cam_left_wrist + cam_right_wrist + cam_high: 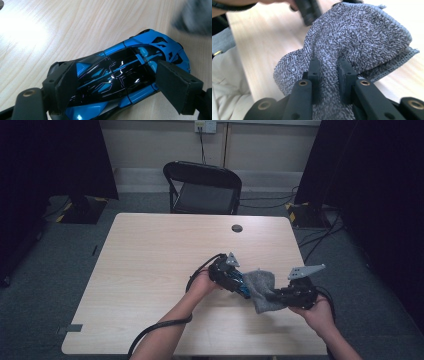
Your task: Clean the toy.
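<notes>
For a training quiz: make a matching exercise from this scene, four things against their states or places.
Things:
1. toy car
2. cloth
3. chair
4. cap

States or places:
A. pinched in the right gripper
B. behind the table's far edge
C. held across by the left gripper
D. set in the tabletop near the far edge

Pairs: 1-C, 2-A, 3-B, 4-D
</notes>
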Action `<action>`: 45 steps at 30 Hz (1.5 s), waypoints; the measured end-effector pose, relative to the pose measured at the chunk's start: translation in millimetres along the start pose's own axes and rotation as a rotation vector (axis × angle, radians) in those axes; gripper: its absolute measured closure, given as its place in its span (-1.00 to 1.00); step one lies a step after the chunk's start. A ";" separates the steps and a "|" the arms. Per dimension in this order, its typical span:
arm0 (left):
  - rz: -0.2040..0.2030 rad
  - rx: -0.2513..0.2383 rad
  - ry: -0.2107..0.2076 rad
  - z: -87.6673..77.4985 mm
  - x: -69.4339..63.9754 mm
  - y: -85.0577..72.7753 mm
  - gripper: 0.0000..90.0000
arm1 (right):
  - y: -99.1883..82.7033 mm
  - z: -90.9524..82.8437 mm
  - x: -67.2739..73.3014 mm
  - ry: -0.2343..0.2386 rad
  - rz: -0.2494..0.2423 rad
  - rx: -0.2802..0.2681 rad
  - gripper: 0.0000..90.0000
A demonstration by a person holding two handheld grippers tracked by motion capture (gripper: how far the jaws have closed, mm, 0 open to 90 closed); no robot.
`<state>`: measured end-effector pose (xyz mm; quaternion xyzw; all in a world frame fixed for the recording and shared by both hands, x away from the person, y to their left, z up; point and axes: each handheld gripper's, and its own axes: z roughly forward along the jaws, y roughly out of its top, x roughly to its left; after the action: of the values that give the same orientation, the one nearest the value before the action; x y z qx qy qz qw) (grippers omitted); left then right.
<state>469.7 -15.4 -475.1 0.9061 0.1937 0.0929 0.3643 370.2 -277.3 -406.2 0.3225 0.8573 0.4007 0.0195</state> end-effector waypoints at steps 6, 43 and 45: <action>0.003 0.002 0.000 0.2 -0.8 0.4 -0.59 | 11.7 -2.3 -24.9 -0.076 0.026 -0.016 0.67; 0.016 -0.021 -0.009 2.0 -7.4 -0.3 -0.58 | 18.3 67.7 -69.2 -0.353 0.144 0.037 -0.25; 0.017 -0.021 -0.008 2.0 -7.9 -0.3 -0.58 | 13.6 72.1 -67.2 -0.382 0.123 0.056 -0.25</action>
<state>463.1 -19.8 -477.0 0.9043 0.1832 0.0944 0.3739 451.7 -260.5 -460.7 0.4448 0.8276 0.3086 0.1481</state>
